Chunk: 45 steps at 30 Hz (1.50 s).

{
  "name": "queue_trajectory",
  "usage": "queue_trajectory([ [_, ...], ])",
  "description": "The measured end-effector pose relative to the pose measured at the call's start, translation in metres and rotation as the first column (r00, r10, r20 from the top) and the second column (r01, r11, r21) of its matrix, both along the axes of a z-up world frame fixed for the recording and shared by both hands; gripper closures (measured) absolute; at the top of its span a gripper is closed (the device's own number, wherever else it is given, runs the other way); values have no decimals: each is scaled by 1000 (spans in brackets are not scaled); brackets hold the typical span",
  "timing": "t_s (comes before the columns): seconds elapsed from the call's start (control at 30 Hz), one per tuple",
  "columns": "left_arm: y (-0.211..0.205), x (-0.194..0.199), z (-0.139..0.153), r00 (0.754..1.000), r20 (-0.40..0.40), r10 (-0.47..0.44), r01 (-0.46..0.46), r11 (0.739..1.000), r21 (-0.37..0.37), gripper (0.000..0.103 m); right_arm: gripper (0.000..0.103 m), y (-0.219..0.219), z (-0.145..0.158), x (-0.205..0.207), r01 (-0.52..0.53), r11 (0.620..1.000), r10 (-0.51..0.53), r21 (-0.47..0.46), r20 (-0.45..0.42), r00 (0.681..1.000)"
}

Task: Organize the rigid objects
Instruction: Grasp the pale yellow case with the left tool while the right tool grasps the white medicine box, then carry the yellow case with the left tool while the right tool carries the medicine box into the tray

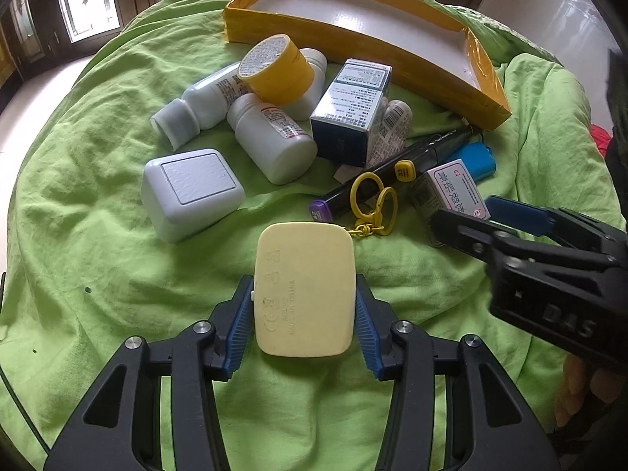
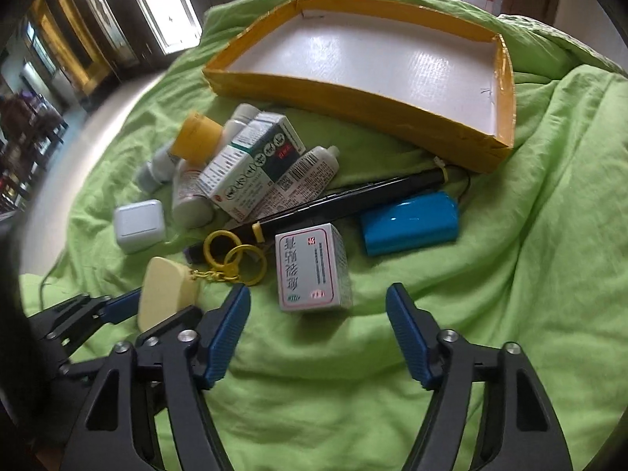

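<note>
L gripper (image 1: 304, 306) clamps the cream keychain case (image 1: 304, 288); R gripper (image 2: 318, 325) spread wide, nothing held. Pink-framed medicine box (image 2: 312, 269) just beyond R fingertips.

Soft daylight from rear windows (image 1: 88, 4), fisheye-bent edges (dark vignette), blurred left background in right view.

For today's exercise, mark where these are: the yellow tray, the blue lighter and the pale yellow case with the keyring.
yellow tray (image 2: 345, 96), right wrist view, front wall.
blue lighter (image 2: 410, 221), right wrist view, middle of its body.
pale yellow case (image 1: 304, 288), left wrist view, centre of its flat face.
</note>
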<state>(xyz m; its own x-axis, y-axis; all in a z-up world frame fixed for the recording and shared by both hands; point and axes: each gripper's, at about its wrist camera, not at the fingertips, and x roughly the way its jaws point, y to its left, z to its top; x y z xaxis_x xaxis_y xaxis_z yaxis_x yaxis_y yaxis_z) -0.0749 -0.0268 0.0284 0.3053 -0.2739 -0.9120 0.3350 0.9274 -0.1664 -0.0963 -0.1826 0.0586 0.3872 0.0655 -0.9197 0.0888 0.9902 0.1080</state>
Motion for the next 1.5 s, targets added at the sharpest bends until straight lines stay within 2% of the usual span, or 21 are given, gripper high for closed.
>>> queue_trajectory([
  [0.07, 2, -2, -1, 1000, -1, 0, 0, 1000, 0, 57, 58, 5, -7, 6, -14, 1000, 14, -10, -17, 1000],
  [0.13, 0, -2, 0, 1000, -1, 0, 0, 1000, 1, 57, 67, 7, -12, 8, -21, 1000, 21, -12, -23, 1000],
  [0.17, 0, -2, 0, 1000, 1, 0, 0, 1000, 3, 57, 69, 6, -14, 7, -17, 1000, 17, -14, -23, 1000],
  [0.37, -10, -2, 0, 999, 31, -8, 7, 1000, 18, 57, 69, -4, -13, -1, 5, 1000, -5, 26, -8, 1000],
  [0.7, -6, -6, 12, 998, 67, -10, 11, 1000, -24, 58, 70, -19, -4, -15, 43, 991, -47, 125, 28, 999],
  [1.2, -12, -4, 39, 992, 127, -21, 25, 999, -27, 58, 70, -26, 23, -24, 49, 975, -73, 215, 106, 992],
  [1.5, -14, 7, 57, 985, 172, -18, 21, 1000, -17, 58, 70, -29, 42, -19, 49, 972, -83, 228, 141, 987],
])
